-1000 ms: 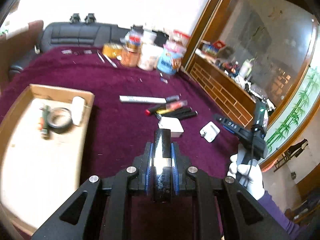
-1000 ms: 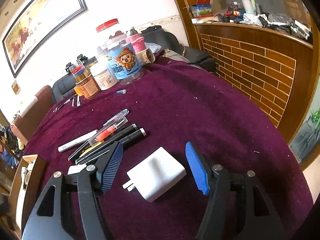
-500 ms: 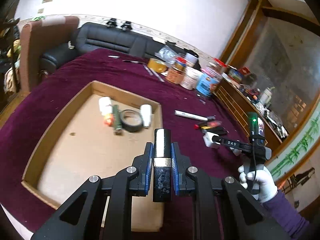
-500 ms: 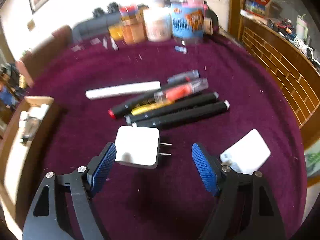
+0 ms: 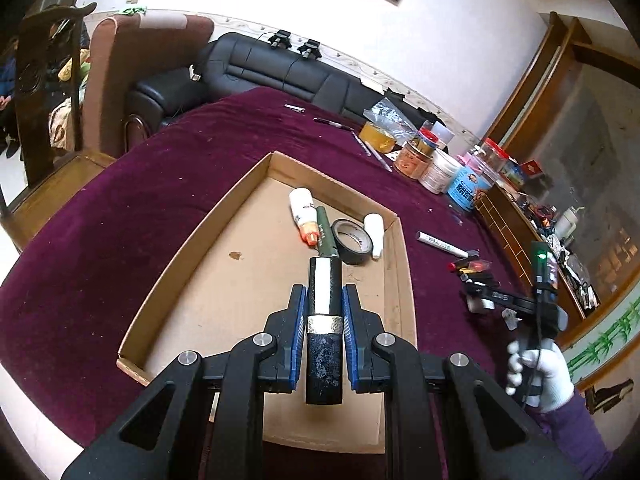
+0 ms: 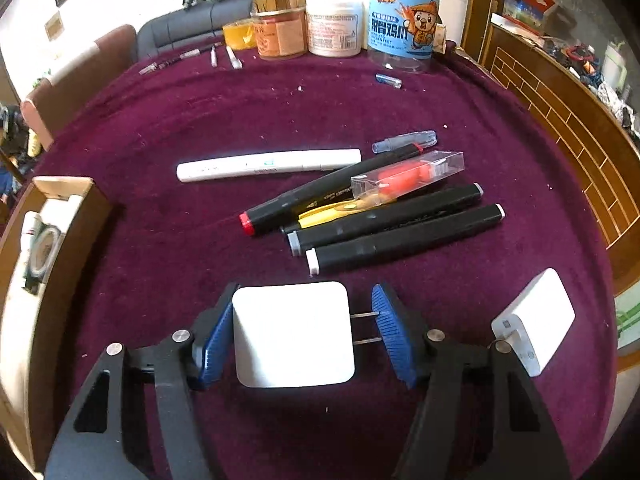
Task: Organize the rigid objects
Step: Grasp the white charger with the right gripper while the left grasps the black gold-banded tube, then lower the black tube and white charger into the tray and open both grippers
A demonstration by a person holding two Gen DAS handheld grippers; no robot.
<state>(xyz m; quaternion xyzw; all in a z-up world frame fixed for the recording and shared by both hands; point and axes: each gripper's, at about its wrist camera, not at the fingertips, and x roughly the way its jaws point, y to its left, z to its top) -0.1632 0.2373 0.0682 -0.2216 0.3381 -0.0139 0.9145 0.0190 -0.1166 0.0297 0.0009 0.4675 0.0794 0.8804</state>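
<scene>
My left gripper (image 5: 324, 332) is shut on a black stick with a gold band (image 5: 324, 356) and holds it above the cardboard tray (image 5: 192, 264). The tray holds a white tube (image 5: 303, 208), a green pen (image 5: 326, 232), a black tape roll (image 5: 352, 241) and a small white bottle (image 5: 375, 234). My right gripper (image 6: 302, 338) is open with its jaws around a white square charger (image 6: 292, 334) that lies on the purple cloth; the left pad touches its side, the right pad is at its prongs. A second white charger (image 6: 534, 320) lies to the right.
Several black markers (image 6: 396, 228), a white marker (image 6: 268, 164), a clear case with a red item (image 6: 408, 176) and a clear cap (image 6: 404, 142) lie beyond the charger. Jars (image 6: 404, 16) and a yellow tape roll (image 6: 239, 35) stand at the far edge. The tray's corner (image 6: 60, 200) shows at the left.
My left gripper has swung left with the black stick from the cloth to above the tray. My right gripper has left the second charger and come down around the square charger, jaws narrowing.
</scene>
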